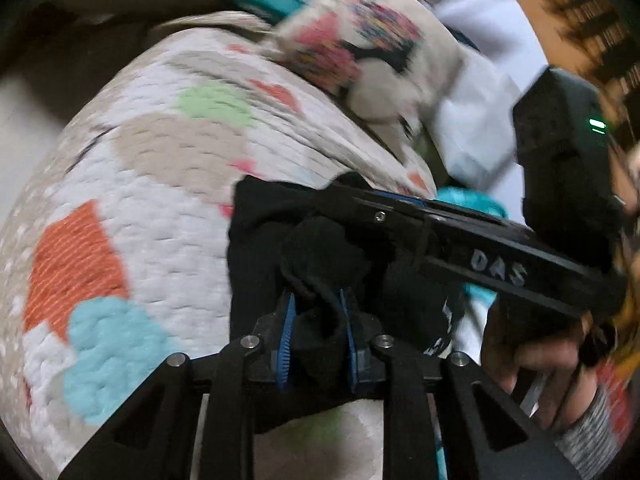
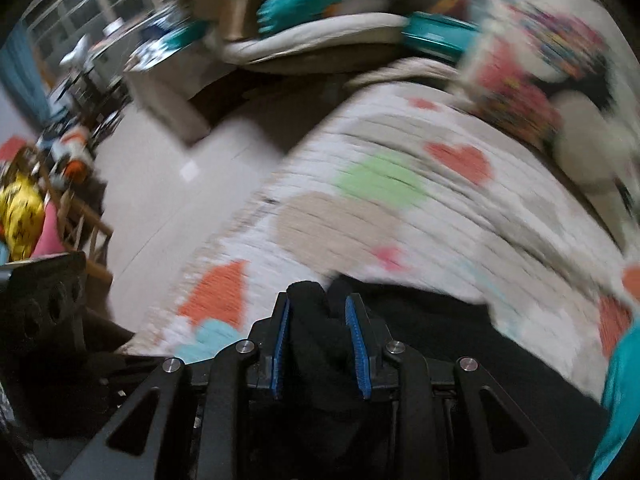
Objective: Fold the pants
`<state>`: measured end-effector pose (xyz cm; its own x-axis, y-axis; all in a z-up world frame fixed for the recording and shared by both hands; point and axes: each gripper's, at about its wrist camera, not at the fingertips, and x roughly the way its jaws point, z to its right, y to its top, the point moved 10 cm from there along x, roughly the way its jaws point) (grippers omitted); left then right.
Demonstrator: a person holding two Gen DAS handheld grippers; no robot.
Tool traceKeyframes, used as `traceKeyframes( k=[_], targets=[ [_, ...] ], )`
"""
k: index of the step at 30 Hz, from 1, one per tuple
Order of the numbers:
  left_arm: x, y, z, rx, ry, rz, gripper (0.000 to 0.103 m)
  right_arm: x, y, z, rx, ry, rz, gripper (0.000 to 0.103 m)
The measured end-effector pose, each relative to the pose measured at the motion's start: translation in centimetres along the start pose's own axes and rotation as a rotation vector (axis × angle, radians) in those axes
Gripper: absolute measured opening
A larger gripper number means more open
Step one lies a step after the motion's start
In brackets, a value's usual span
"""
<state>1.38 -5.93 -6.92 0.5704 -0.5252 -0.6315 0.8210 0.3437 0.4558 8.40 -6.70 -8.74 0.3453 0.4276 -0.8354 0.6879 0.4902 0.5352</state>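
Note:
The black pants lie bunched on a quilted bed cover with coloured hearts. My left gripper is shut on a fold of the black fabric between its blue pads. The right gripper's body crosses the left wrist view just right of the left gripper, held by a hand. In the right wrist view my right gripper is shut on another bunch of the black pants, low over the quilt. Both views are motion-blurred.
A patterned pillow and a white cloth lie at the far side of the bed. The bed edge drops to a pale tiled floor on the left. Cluttered furniture and a wooden rack stand beyond.

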Motion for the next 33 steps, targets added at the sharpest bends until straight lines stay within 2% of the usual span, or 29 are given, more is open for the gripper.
traceKeyframes(
  k=[2, 4, 5, 7, 9, 10, 12, 14, 17, 19, 21, 23, 24, 27, 29, 31, 33],
  targets=[
    [0.4, -0.8, 1.3, 0.067, -0.007, -0.018, 0.03, -0.8, -2.1, 3.8, 0.065, -0.011, -0.002, 0.031],
    [0.3, -1.5, 2.1, 0.093, -0.035, -0.041, 0.038, -1.2, -4.0, 6.8, 0.101, -0.067, -0.019, 0.033],
    [0.0, -1.8, 1.9, 0.087, -0.046, -0.045, 0.043, -1.3, -5.2, 9.0, 0.117, -0.133, -0.042, 0.033],
    [-0.6, -2.0, 1.4, 0.06, -0.061, -0.044, 0.045, -2.0, -6.8, 12.8, 0.164, -0.256, -0.073, 0.048],
    [-1.1, -1.9, 0.5, 0.025, -0.046, -0.037, 0.046, -3.4, -7.4, 15.3, 0.229, -0.354, -0.06, 0.049],
    [-1.1, -1.7, 0.0, 0.014, -0.024, -0.032, 0.046, -4.2, -7.4, 16.0, 0.256, -0.371, -0.039, 0.049],
    [-0.7, -1.4, -1.5, -0.013, 0.031, -0.033, 0.046, -5.4, -6.5, 15.0, 0.289, -0.318, 0.024, 0.049],
    [-0.1, -1.8, -2.8, -0.062, 0.05, -0.058, 0.046, -5.6, -5.3, 11.6, 0.262, -0.221, 0.062, 0.049],
    [0.9, -2.3, -4.1, -0.128, 0.053, -0.096, 0.046, -4.6, -4.7, 5.6, 0.232, -0.024, 0.082, 0.049],
    [1.1, -2.5, -4.5, -0.141, 0.055, -0.102, 0.046, -3.1, -5.2, 3.1, 0.229, 0.056, 0.051, 0.049],
    [1.3, -2.6, -4.5, -0.136, 0.057, -0.1, 0.046, -0.6, -6.9, 3.0, 0.23, 0.014, -0.035, 0.049],
    [1.8, -2.6, -4.0, -0.126, 0.048, -0.099, 0.046, 1.3, -9.2, 5.3, 0.255, -0.115, -0.141, 0.048],
    [2.0, -2.6, -3.8, -0.122, 0.044, -0.099, 0.046, 1.4, -9.9, 6.7, 0.267, -0.198, -0.161, 0.045],
    [3.0, -2.8, -2.7, -0.096, 0.023, -0.108, 0.046, 0.1, -8.2, 6.6, 0.282, -0.195, -0.104, 0.048],
    [3.8, -3.1, -2.0, -0.057, 0.033, -0.114, 0.046, -0.4, -5.9, 5.2, 0.231, -0.188, -0.069, 0.05],
    [4.3, -3.6, -1.8, -0.023, 0.057, -0.121, 0.047, -0.1, -3.4, 3.6, 0.184, -0.157, -0.059, 0.059],
    [4.9, -4.2, -1.9, -0.017, 0.072, -0.141, 0.044, 1.2, -1.7, 2.4, 0.151, -0.129, -0.072, 0.063]
  ],
)
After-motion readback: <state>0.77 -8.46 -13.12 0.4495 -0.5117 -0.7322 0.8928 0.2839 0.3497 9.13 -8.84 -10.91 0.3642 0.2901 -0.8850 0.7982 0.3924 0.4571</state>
